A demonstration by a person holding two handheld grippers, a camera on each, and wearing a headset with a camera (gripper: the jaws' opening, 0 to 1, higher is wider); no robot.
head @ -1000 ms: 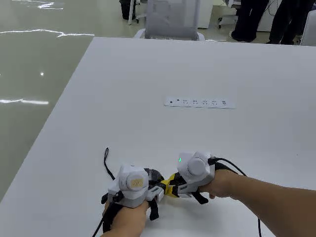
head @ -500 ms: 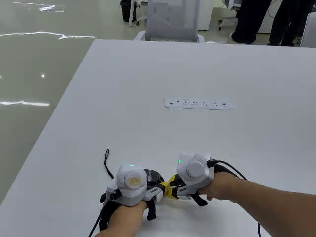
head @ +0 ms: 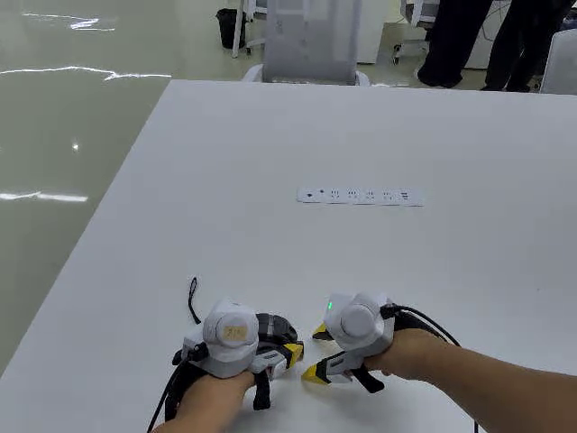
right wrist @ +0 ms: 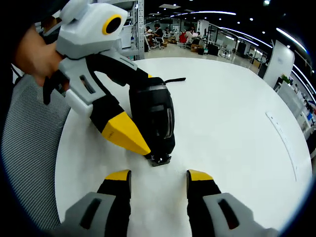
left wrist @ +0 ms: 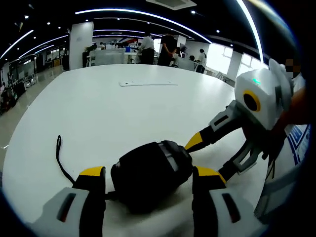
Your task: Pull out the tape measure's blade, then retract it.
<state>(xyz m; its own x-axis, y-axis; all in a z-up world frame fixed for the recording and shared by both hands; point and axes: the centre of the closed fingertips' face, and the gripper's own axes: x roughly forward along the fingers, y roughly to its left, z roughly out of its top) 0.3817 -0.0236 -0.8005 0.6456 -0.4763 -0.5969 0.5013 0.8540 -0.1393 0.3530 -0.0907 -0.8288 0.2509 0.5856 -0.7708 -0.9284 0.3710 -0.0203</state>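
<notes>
Backed off since a moment ago, the right gripper (head: pixel 315 353) stands just beside the tape measure (right wrist: pixel 155 116) instead of against it, jaws spread and empty. The left gripper (left wrist: pixel 149 173) pinches the black case, which rests on the bench (head: pixel 270 135) close to the person. No blade is drawn out yet. The right jaws should probably close squarely on the hook tab (right wrist: pixel 159 159), then pull straight and level while the left holds firm. No writing on the case is legible, and the power strip (head: pixel 359 195) markings are too small to read.

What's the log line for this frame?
left tongs: shut on black rounded plastic tape measure | right tongs: open, facing metal blade hook, apart | blade: not out | surface: white table
</notes>
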